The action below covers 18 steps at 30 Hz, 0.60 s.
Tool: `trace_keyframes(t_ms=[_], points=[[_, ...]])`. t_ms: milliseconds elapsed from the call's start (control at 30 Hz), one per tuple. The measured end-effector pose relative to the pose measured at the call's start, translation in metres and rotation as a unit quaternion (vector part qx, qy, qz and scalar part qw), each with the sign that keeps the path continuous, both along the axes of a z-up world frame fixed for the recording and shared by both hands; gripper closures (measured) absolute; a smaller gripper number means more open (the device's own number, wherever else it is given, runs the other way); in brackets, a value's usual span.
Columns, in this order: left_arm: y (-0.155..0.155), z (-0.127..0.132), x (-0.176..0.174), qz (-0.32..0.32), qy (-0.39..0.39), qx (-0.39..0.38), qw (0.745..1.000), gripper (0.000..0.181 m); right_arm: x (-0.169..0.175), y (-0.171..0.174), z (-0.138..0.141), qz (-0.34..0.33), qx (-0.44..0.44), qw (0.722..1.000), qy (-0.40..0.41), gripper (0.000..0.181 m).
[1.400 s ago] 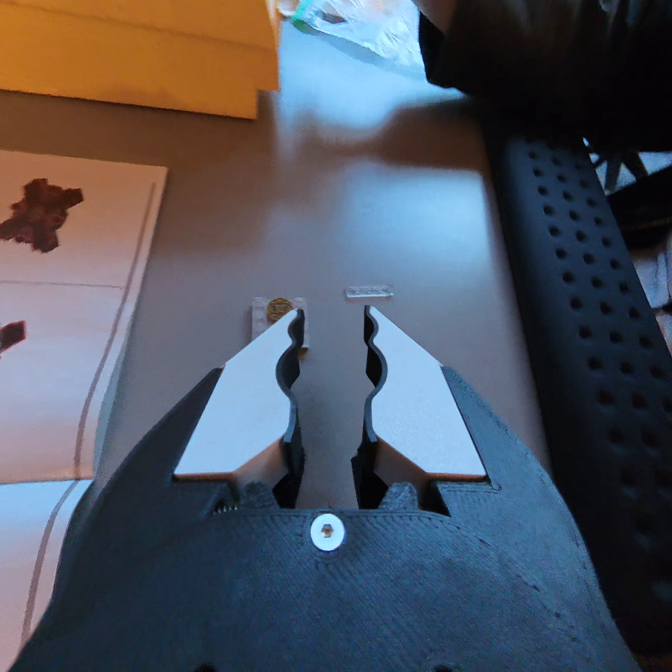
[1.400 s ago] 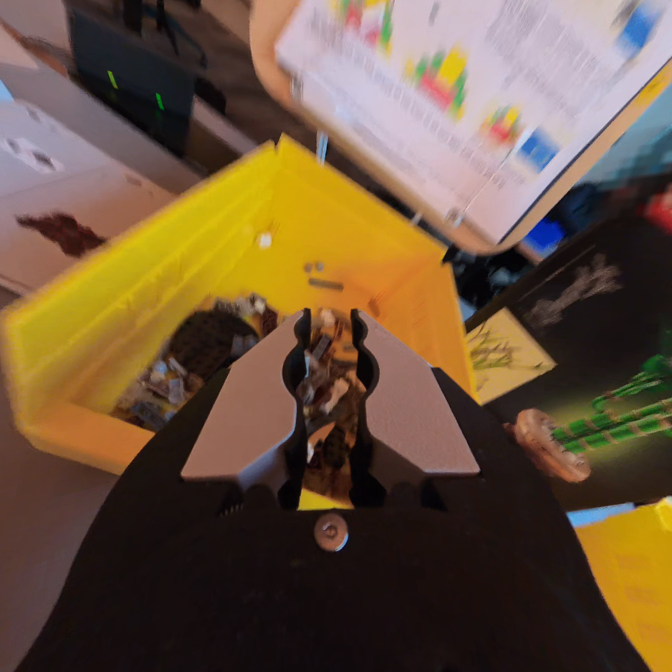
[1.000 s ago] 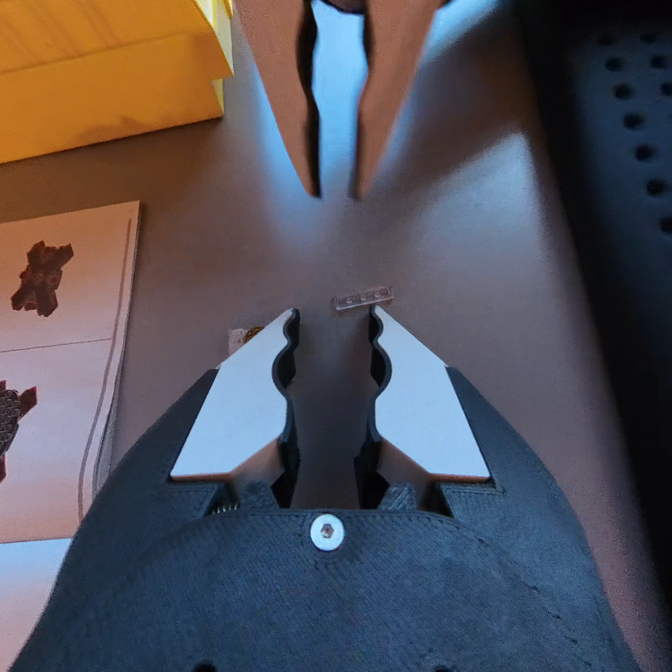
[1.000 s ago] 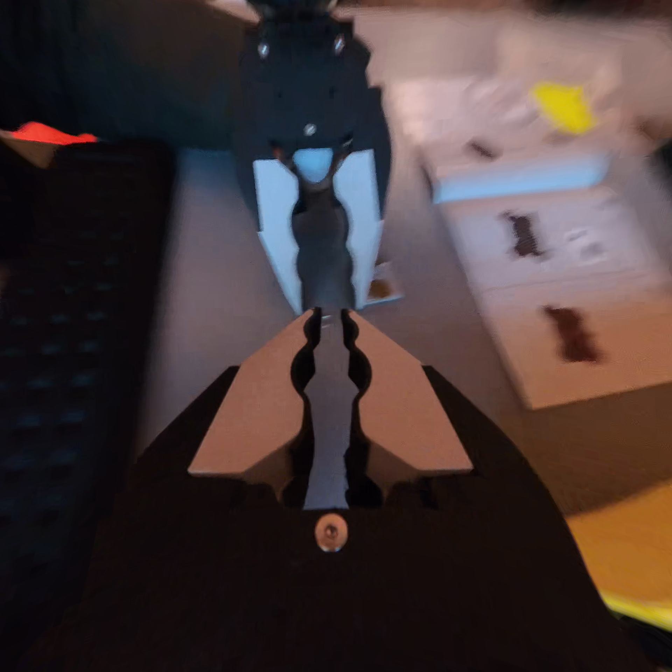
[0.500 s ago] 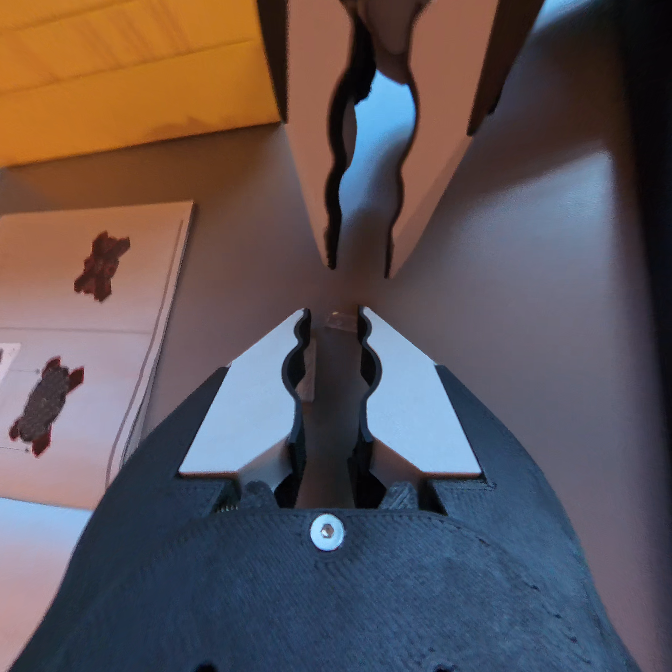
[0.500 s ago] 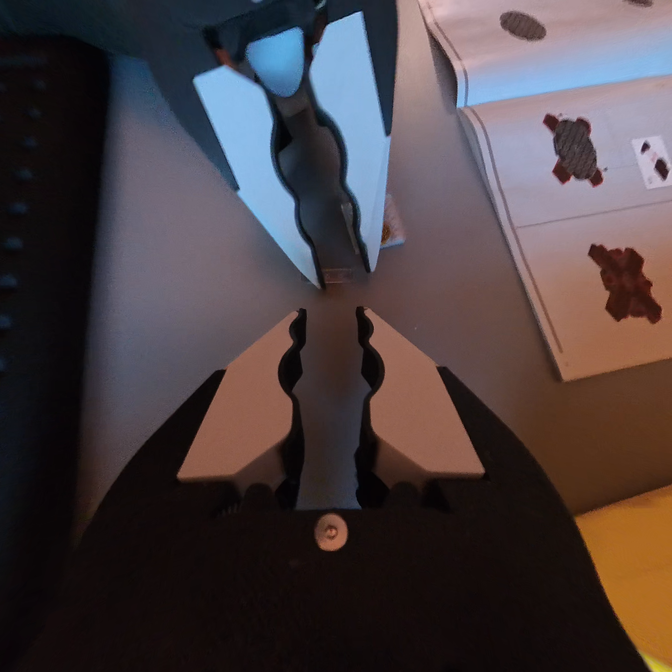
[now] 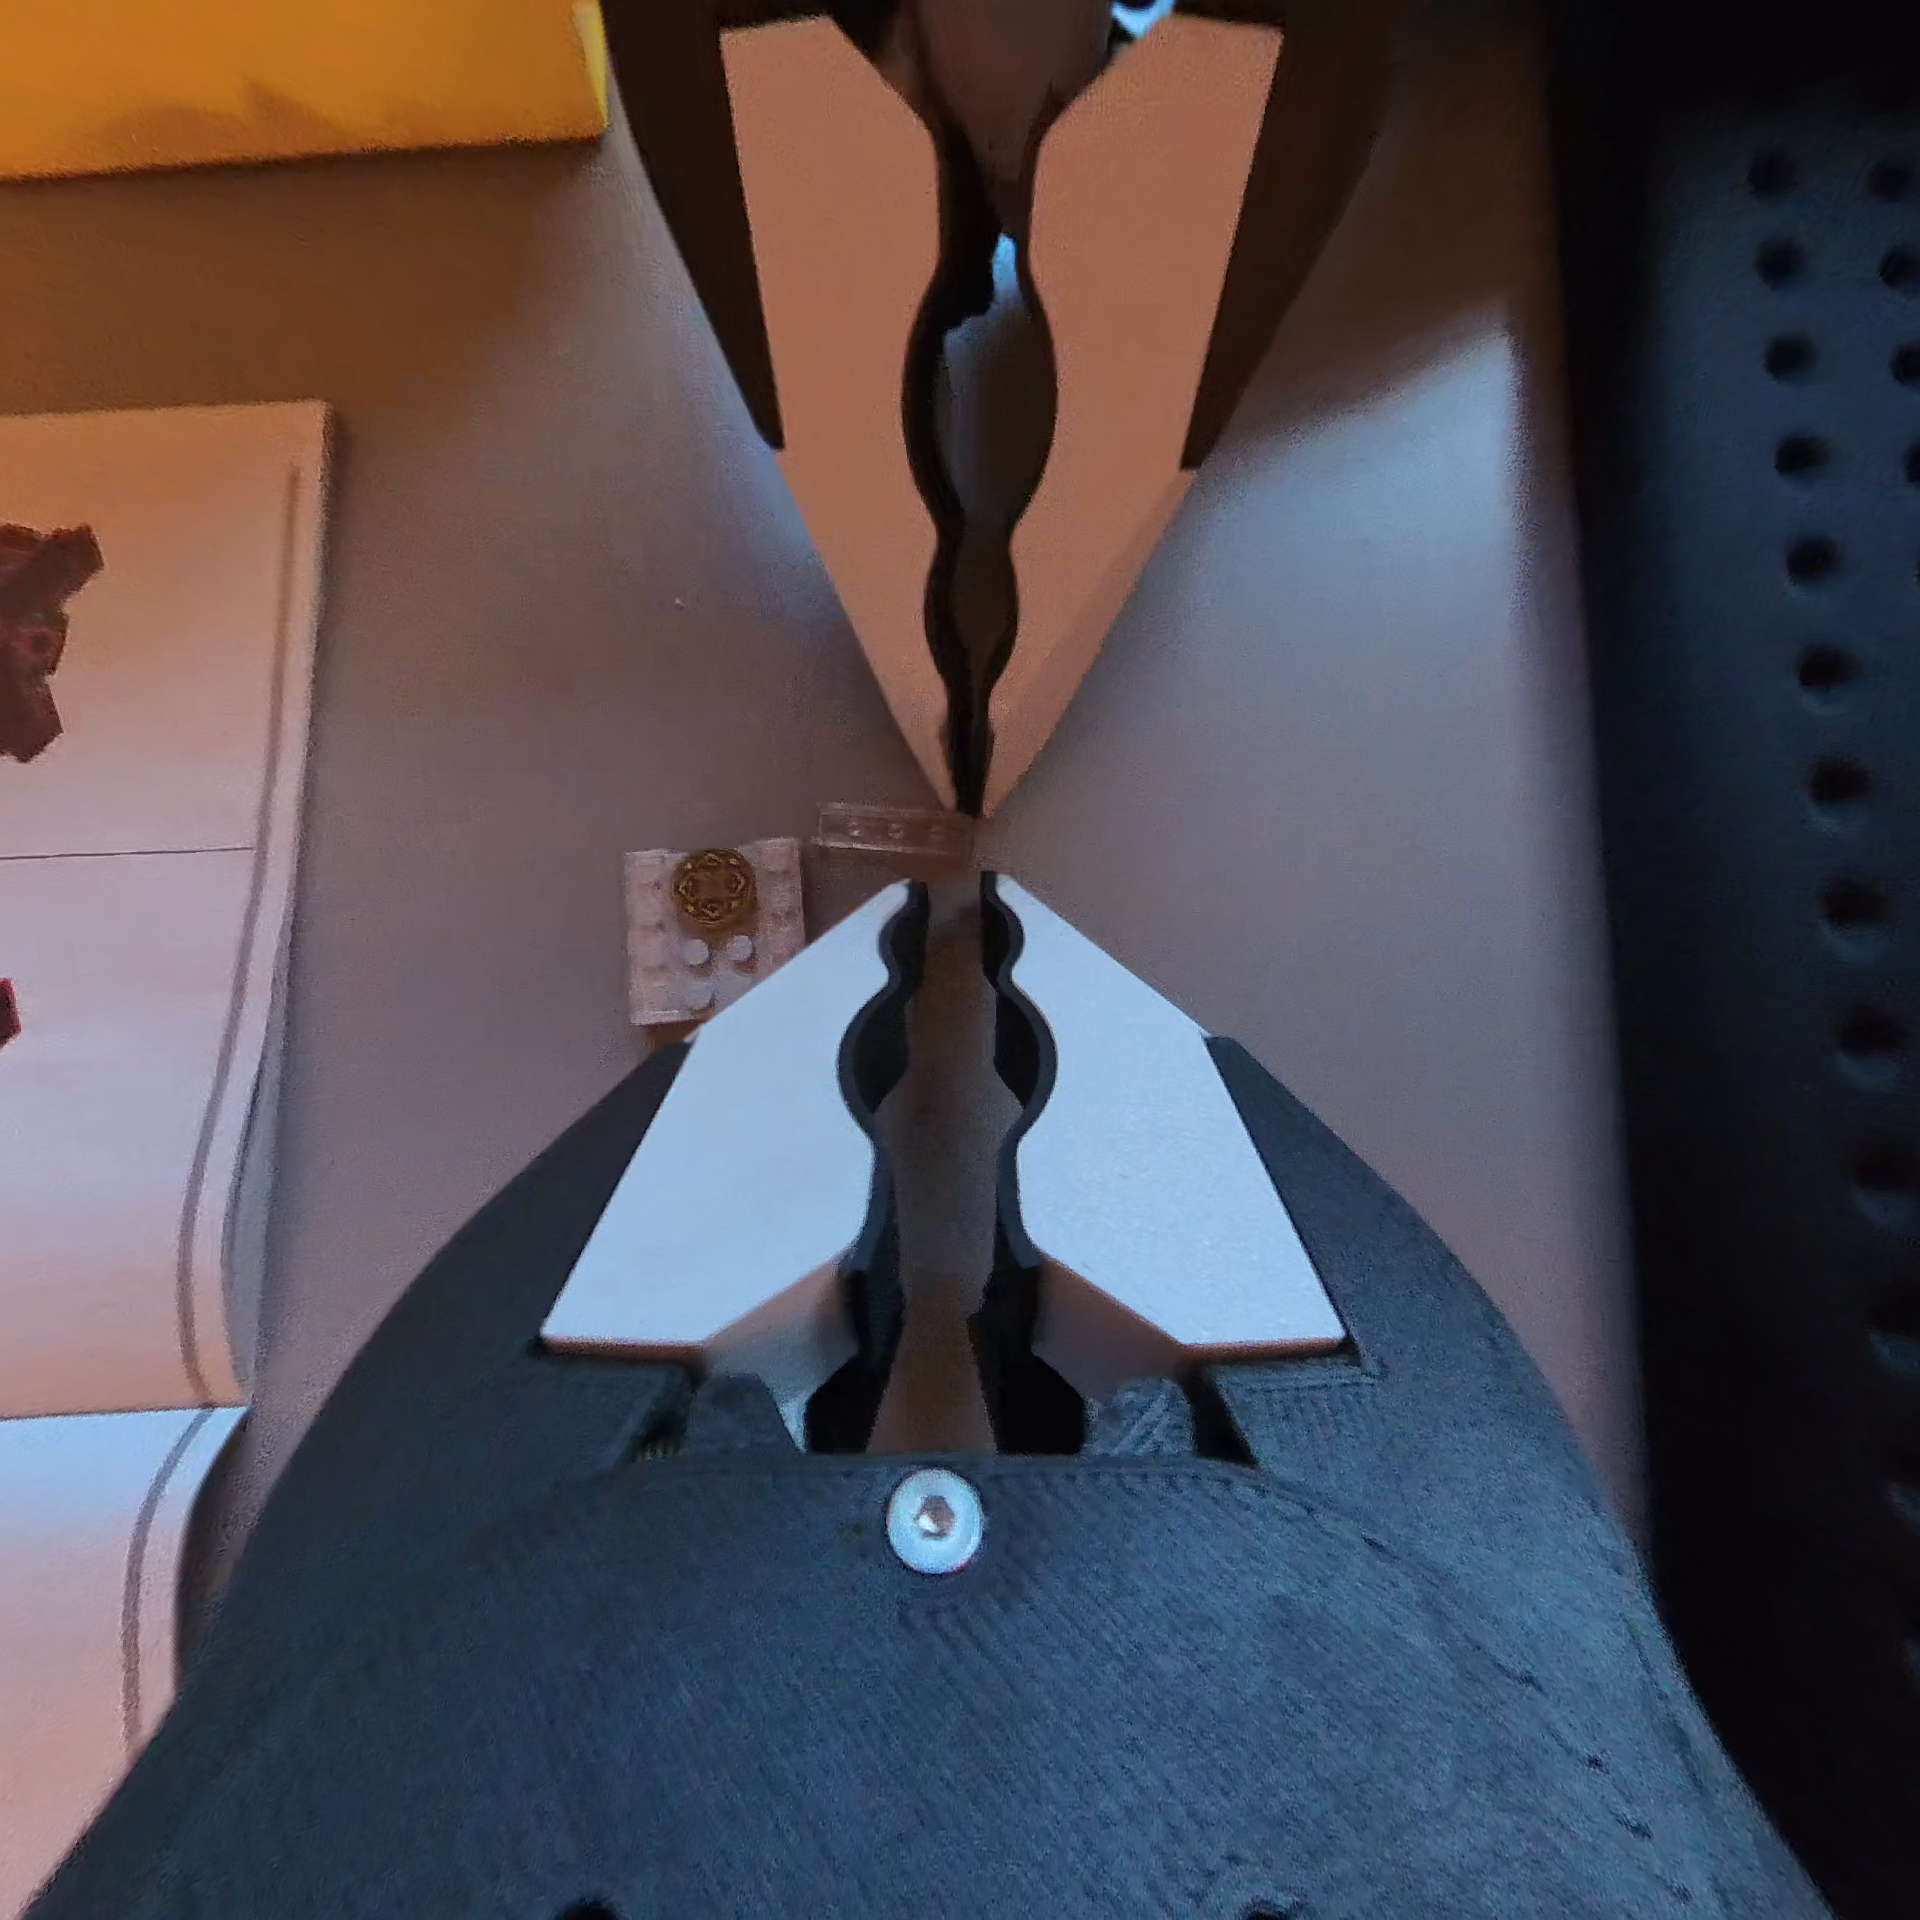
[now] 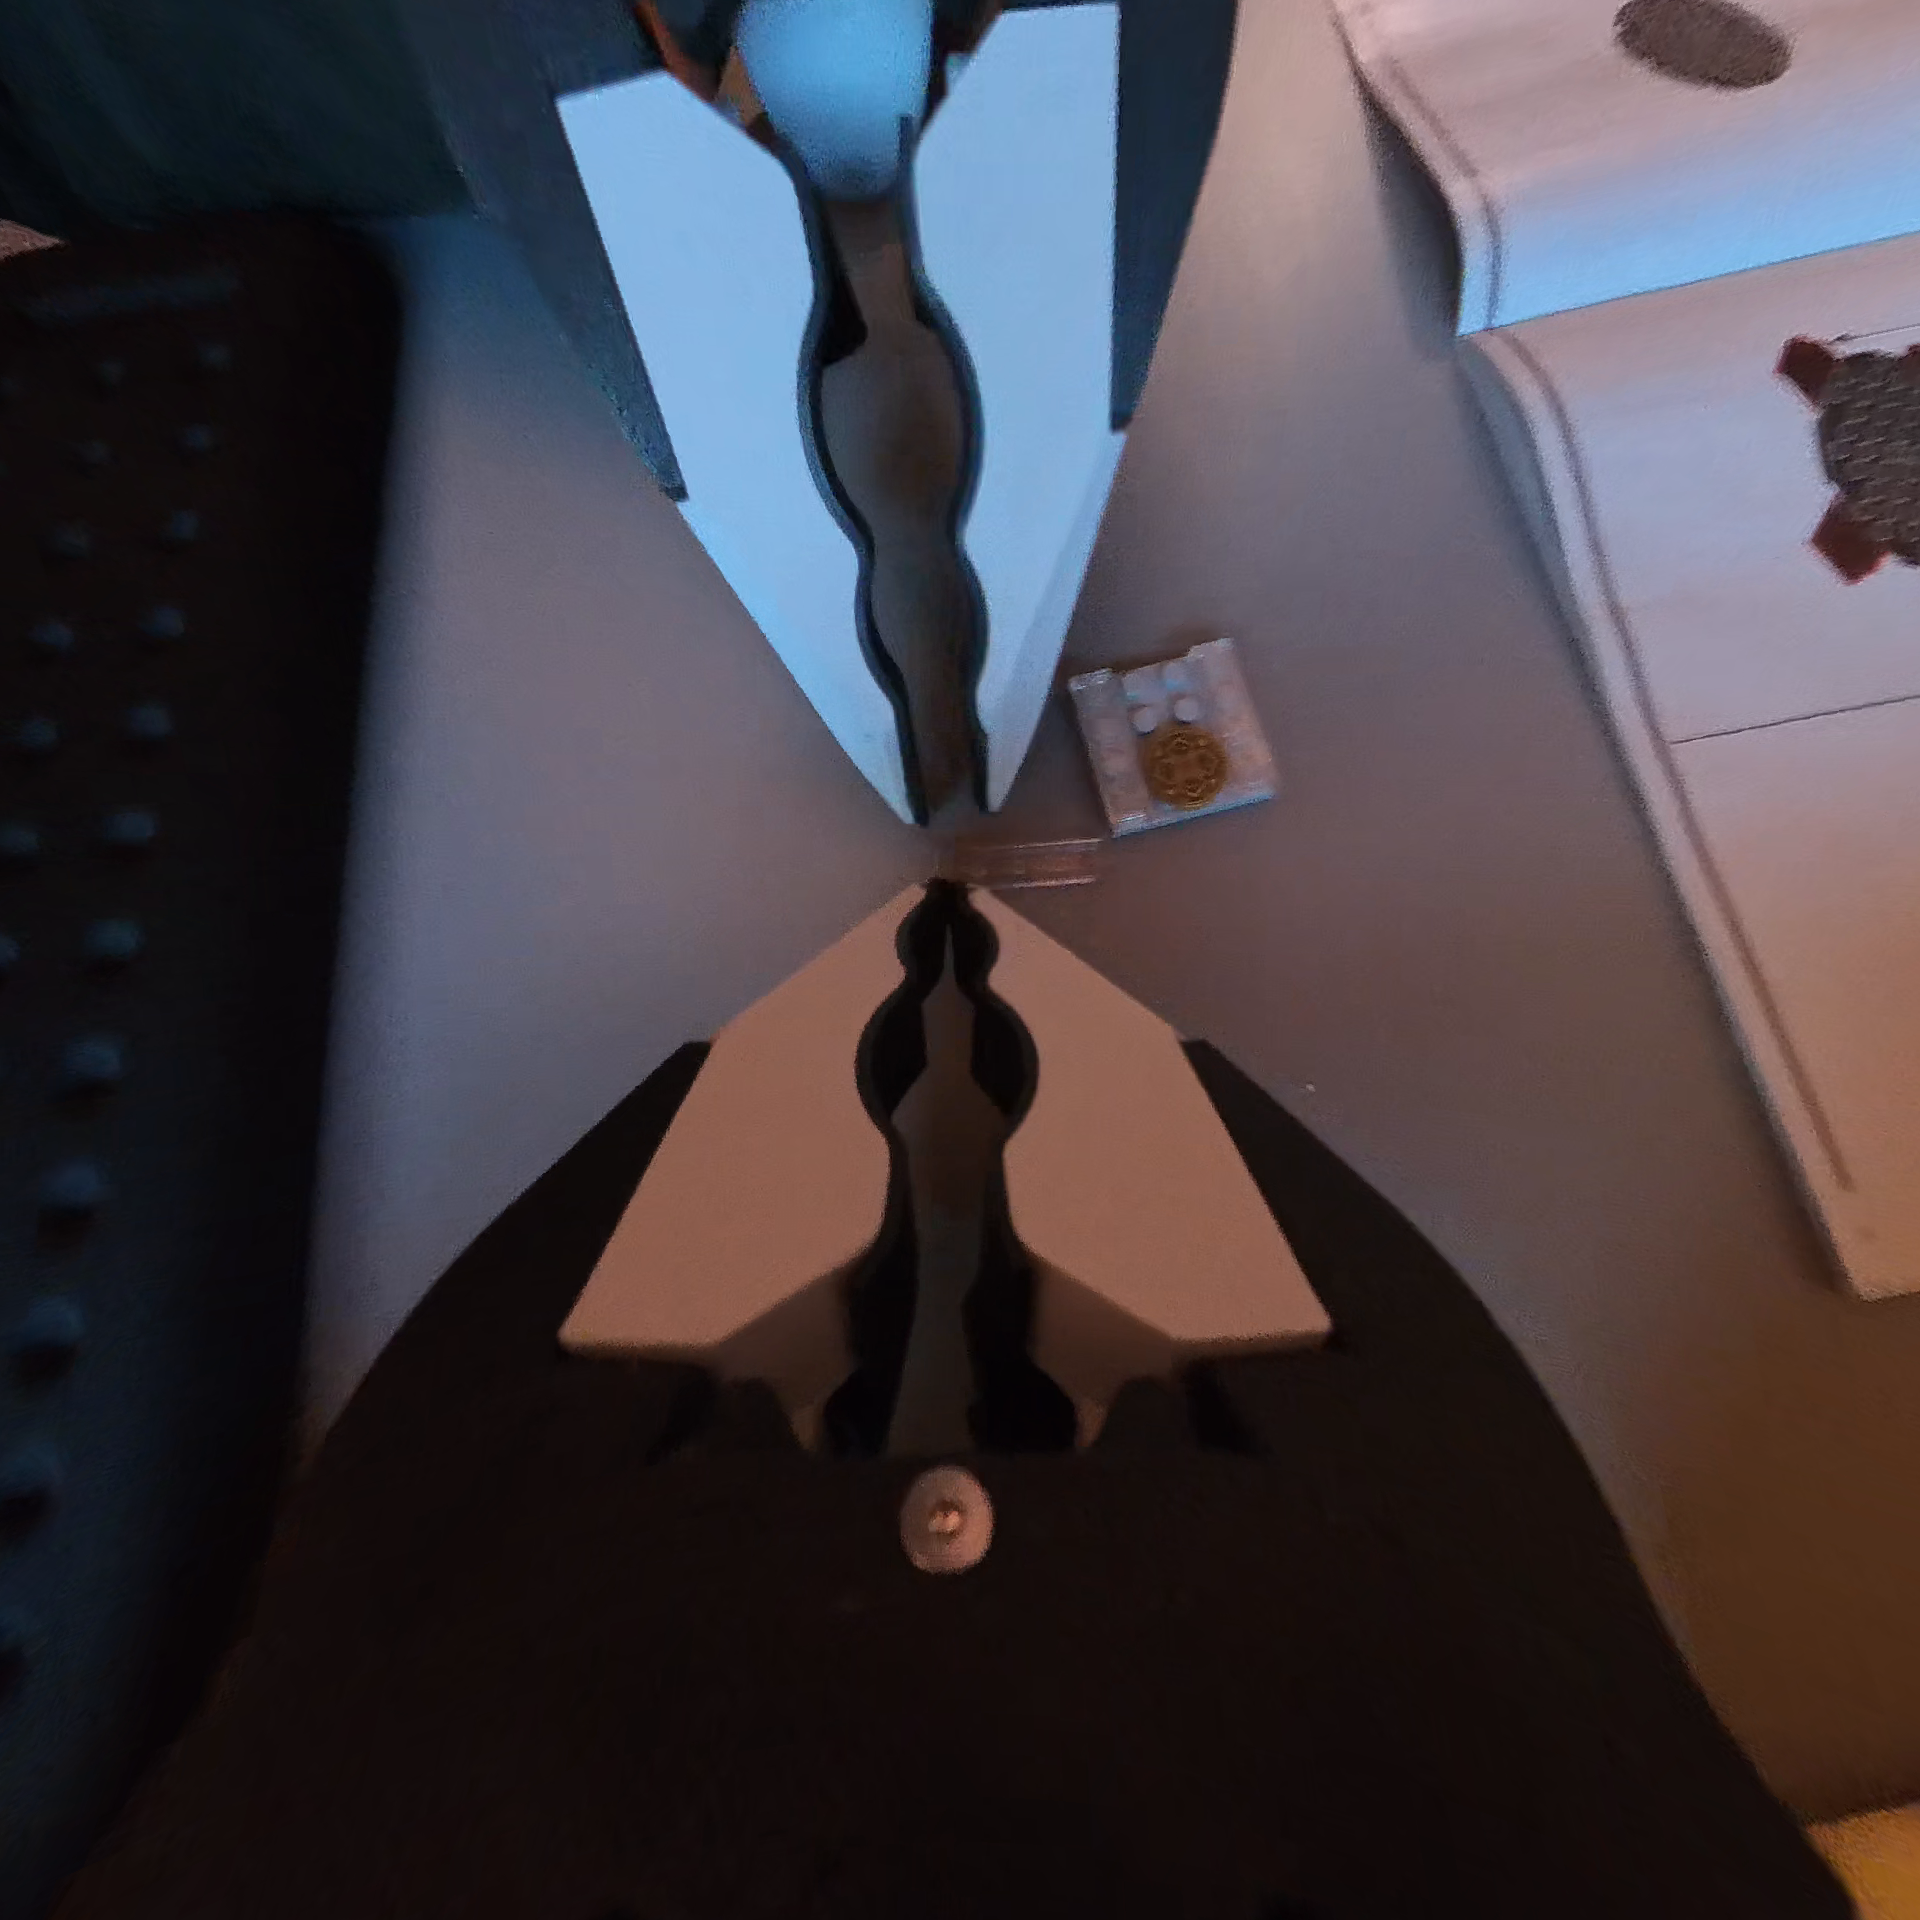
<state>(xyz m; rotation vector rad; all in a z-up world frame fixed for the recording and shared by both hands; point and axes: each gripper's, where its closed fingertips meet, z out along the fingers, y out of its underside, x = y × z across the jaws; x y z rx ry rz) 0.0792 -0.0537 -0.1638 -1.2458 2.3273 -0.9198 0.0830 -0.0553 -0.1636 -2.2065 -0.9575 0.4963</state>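
Left gripper: your left gripper (image 7: 951, 883), smooth white wavy-edged fingers in ribbed black plastic, is narrowly parted, holding nothing.
Right gripper: your right gripper (image 8: 943, 886) is pinched on one end of the clear strip (image 7: 891, 831).
Strip: thin, see-through, studded, lying between both sets of tips.
Plate: a pale studded square plate (image 7: 715, 927) with a round gold tile sits just beside the strip.
Surface: a smooth grey table (image 7: 1299, 727); printed booklet (image 8: 1714, 727), yellow bin (image 7: 291, 83), dark perforated mat (image 7: 1766, 831) around.
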Motion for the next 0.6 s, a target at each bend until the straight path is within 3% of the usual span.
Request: trace_keyframes(t_ms=[167, 300, 500, 600], points=[[-0.004, 0.001, 0.003, 0.013, 0.008, -0.03, 0.999, 0.155, 0.003, -0.001, 0.001, 0.02, 0.042, 0.998, -0.03, 0.181], [-0.01, 0.002, 0.007, 0.012, -0.002, -0.049, 0.999, 0.145, -0.009, -0.004, 0.0, 0.038, 0.019, 0.999, 0.017, 0.175], [-0.012, 0.002, 0.012, 0.0, -0.032, -0.043, 0.999, 0.148, 0.011, -0.002, 0.013, 0.047, 0.086, 0.995, -0.005, 0.169], [-0.013, 0.002, 0.013, -0.007, -0.042, -0.047, 0.998, 0.149, 0.021, 0.003, 0.012, 0.044, 0.102, 0.994, 0.0, 0.155]])
